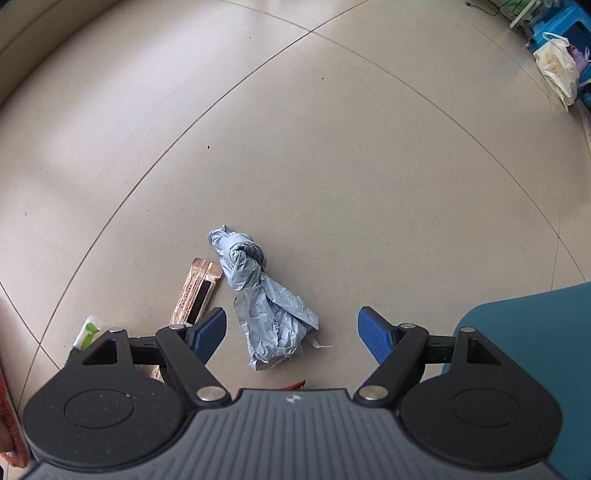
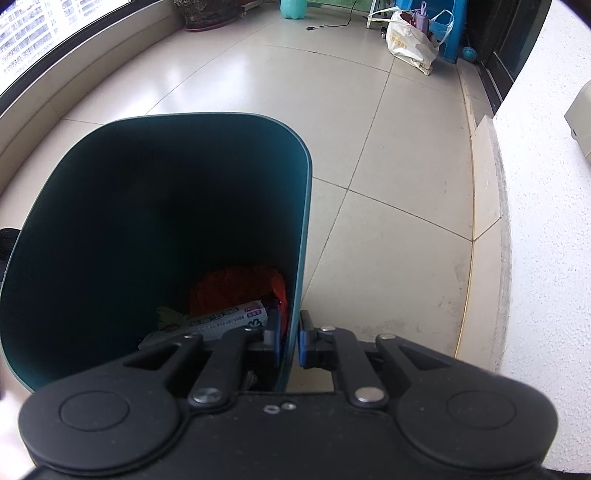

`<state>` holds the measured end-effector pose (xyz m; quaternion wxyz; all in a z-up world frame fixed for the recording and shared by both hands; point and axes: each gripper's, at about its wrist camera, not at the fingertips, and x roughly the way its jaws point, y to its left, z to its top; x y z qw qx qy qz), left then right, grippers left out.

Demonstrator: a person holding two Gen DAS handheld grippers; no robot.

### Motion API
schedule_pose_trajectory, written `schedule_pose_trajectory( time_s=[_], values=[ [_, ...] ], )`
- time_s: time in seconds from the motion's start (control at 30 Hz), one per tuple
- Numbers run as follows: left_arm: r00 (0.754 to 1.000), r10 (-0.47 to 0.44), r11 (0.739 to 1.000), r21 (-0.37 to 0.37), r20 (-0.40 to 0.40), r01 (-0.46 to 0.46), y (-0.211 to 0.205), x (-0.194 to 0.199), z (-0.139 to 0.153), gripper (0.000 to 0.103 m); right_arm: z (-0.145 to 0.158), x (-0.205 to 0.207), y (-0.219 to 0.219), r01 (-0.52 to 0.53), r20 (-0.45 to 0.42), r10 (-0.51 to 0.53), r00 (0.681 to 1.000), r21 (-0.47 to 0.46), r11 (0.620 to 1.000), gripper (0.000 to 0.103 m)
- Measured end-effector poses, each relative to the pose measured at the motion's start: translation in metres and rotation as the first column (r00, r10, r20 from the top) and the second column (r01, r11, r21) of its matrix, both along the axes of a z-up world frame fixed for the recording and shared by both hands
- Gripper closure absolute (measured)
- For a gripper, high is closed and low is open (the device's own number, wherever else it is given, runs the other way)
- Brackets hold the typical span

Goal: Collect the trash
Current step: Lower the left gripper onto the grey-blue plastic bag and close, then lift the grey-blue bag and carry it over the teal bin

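Observation:
A crumpled light-blue wrapper [image 1: 264, 299] lies on the tiled floor, just ahead of my open left gripper [image 1: 291, 332], between its blue pads. A tan sachet [image 1: 197, 293] lies left of it, partly under the left finger. A green-and-white packet [image 1: 86, 332] and a red scrap [image 1: 295, 385] peek out by the gripper body. My right gripper [image 2: 290, 341] is shut on the right wall of a teal bin [image 2: 155, 155]. Inside the bin lie red trash [image 2: 236, 291] and a white printed packet [image 2: 221, 321]. The bin's wall also shows in the left wrist view [image 1: 535, 332].
A white shopping bag [image 2: 410, 40] and a blue stool [image 2: 456, 29] stand at the far end of the floor. A white wall [image 2: 546, 221] with a raised sill runs along the right. A window ledge [image 2: 74, 59] curves along the left. A reddish cloth edge [image 1: 9, 424] is at the left.

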<state>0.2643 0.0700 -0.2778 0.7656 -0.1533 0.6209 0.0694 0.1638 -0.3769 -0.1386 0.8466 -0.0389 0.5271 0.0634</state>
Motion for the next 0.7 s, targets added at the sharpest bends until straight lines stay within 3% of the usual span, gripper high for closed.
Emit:
schedule_pose_trajectory(
  time_s=[0.17, 0.4, 0.43, 0.5, 0.7],
  values=[
    [0.998, 0.007, 1.000, 0.020, -0.055, -0.006, -0.001, 0.014, -0.036, 0.025, -0.003, 0.002, 0.004, -0.001, -0.016, 0.001, 1.000, -0.007, 1.000, 0.094],
    [0.996, 0.043, 0.998, 0.040, -0.080, -0.039, 0.002, 0.023, -0.060, 0.027, -0.003, 0.008, 0.004, 0.001, -0.026, -0.001, 1.000, -0.010, 1.000, 0.094],
    [0.996, 0.047, 0.998, 0.044, -0.082, -0.044, 0.002, 0.022, -0.062, 0.030, -0.003, 0.009, 0.005, 0.004, -0.029, -0.004, 1.000, -0.009, 1.000, 0.094],
    [0.994, 0.044, 0.999, 0.032, -0.105, -0.041, 0.002, 0.022, -0.067, 0.051, -0.003, 0.010, 0.006, 0.005, -0.031, -0.005, 0.999, -0.013, 1.000, 0.094],
    [0.996, 0.003, 0.997, 0.082, -0.088, 0.004, -0.005, 0.013, -0.060, 0.065, -0.005, 0.009, 0.009, 0.003, -0.029, -0.004, 1.000, -0.027, 1.000, 0.094]
  ],
)
